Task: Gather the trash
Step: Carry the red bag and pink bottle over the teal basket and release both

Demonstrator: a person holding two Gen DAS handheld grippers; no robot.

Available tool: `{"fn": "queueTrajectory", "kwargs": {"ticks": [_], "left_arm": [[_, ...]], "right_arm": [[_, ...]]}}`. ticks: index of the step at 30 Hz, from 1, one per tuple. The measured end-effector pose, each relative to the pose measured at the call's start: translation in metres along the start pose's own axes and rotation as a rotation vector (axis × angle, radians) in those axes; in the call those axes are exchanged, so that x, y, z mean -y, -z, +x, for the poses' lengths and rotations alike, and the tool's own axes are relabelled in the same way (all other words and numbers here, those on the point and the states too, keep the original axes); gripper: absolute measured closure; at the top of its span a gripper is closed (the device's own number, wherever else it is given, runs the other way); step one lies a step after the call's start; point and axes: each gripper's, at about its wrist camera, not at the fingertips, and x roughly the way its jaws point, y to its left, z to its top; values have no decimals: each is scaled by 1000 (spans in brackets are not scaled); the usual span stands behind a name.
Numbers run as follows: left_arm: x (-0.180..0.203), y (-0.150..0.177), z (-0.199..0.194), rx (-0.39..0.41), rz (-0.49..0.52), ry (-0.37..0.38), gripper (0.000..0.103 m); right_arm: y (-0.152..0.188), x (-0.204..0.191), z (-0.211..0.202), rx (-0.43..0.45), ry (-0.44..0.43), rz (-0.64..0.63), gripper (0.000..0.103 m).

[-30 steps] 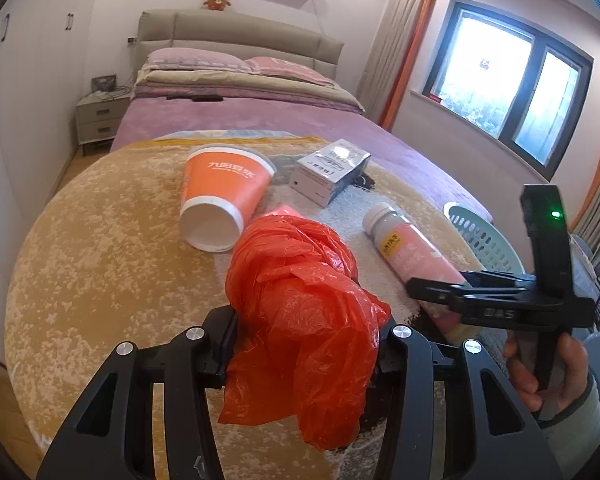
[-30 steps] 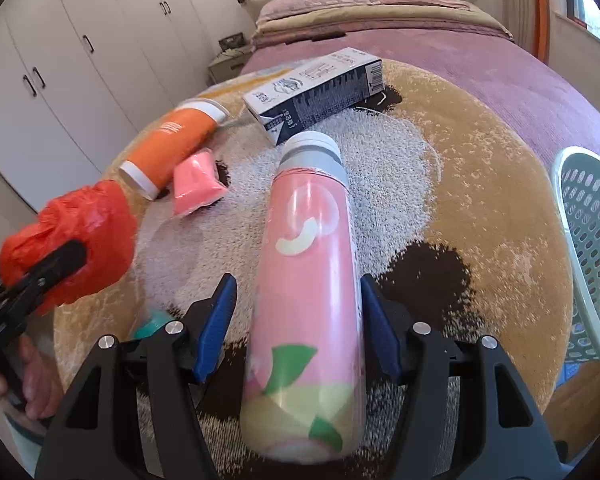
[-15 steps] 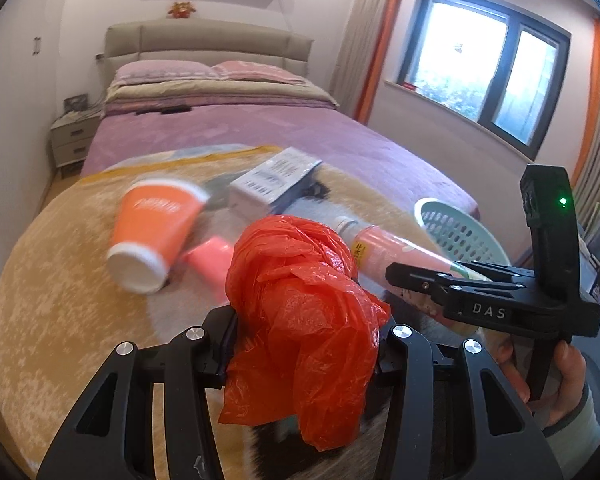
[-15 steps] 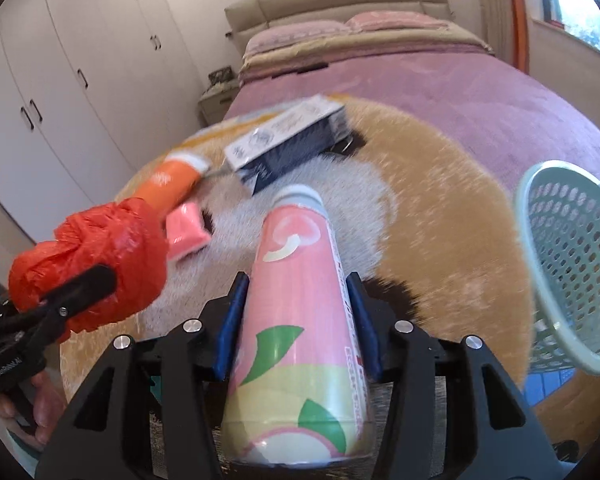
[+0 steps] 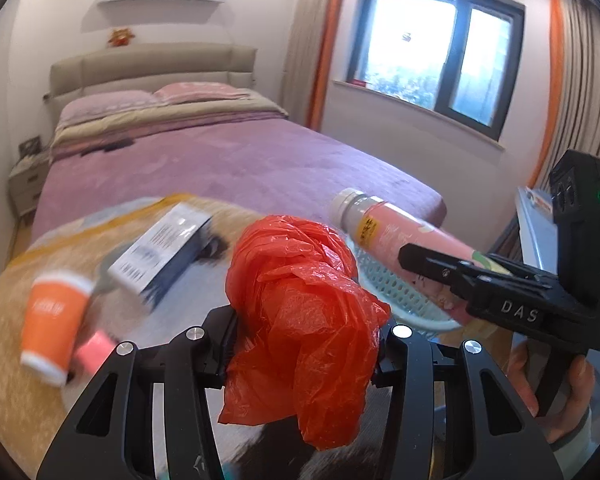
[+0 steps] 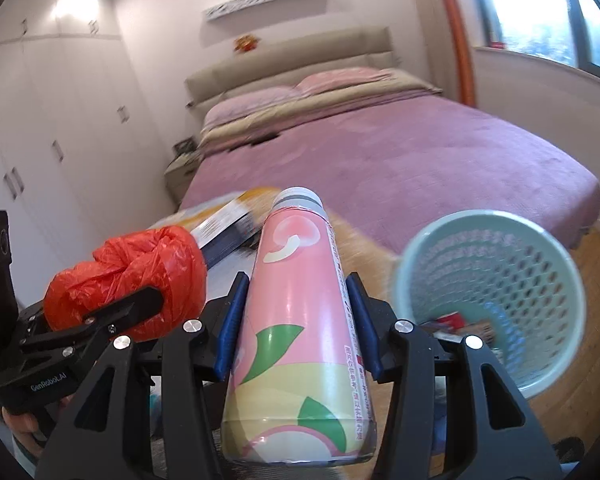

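Note:
My left gripper is shut on a crumpled red plastic bag, held above the round rug; the bag also shows in the right wrist view. My right gripper is shut on a pink peach-print bottle with a white cap, lifted off the rug; the bottle also shows in the left wrist view. A pale green mesh trash basket stands to the right of the bottle, with some trash at its bottom. In the left wrist view the basket sits behind the bag.
On the tan rug lie an orange paper cup, a small pink item and a dark carton. A purple bed fills the back. White wardrobes stand at left, a window at right.
Both grippers have risen and swung to the right with their loads. The bottle has been taken hold of and lifted off the rug. The basket is now closer and more in view.

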Motion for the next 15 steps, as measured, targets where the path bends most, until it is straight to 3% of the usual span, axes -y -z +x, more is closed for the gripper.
{"fn": "queueTrajectory", "kwargs": {"ticks": [9, 15], "left_arm": [[60, -30, 57, -48, 74, 92, 58], [82, -40, 99, -92, 79, 132, 58]], "right_arm": [[-11, 84, -11, 49, 114, 136, 57], [-5, 128, 6, 29, 208, 183, 57]]}}
